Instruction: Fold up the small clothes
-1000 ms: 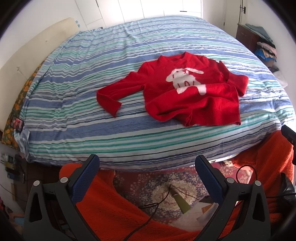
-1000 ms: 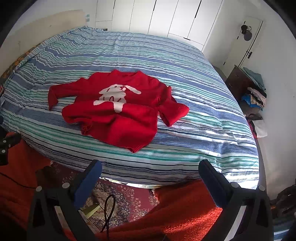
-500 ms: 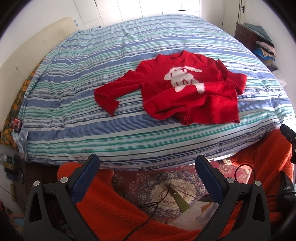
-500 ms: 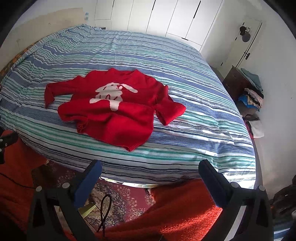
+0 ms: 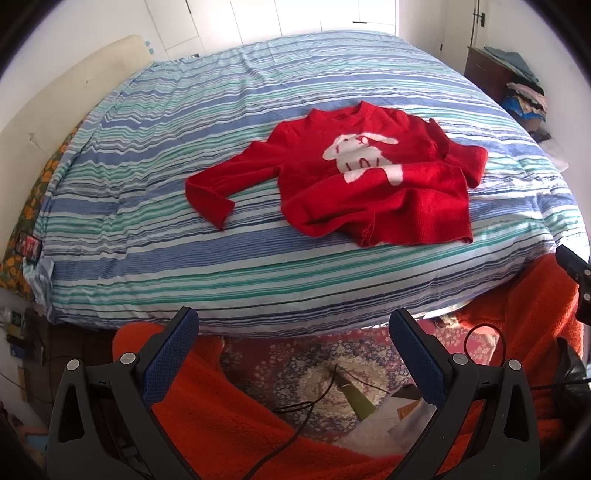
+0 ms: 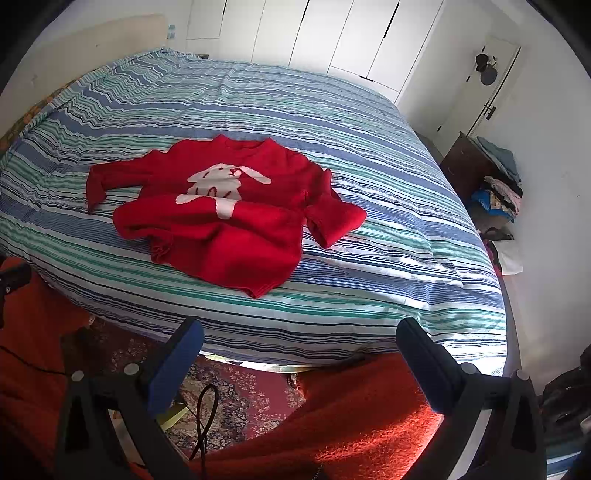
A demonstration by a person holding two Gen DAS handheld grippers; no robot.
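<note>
The red sweater (image 5: 373,181) lies rumpled on the striped bed (image 5: 184,266), soft, light and floppy, best pinched at hem corners or a cuff, while the left tool (image 5: 291,332) and right tool (image 6: 301,338) both gape wide, well short of it

A striped bed (image 6: 332,122) fills the room, with a patterned rug (image 5: 295,365), white wardrobe doors (image 6: 332,33) and a clothes-stacked dresser (image 6: 461,166).

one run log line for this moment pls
phase: approach | left tongs: open, empty | right tongs: open, empty | red sweater: rumpled on striped bed, hem folded up, untouched
</note>
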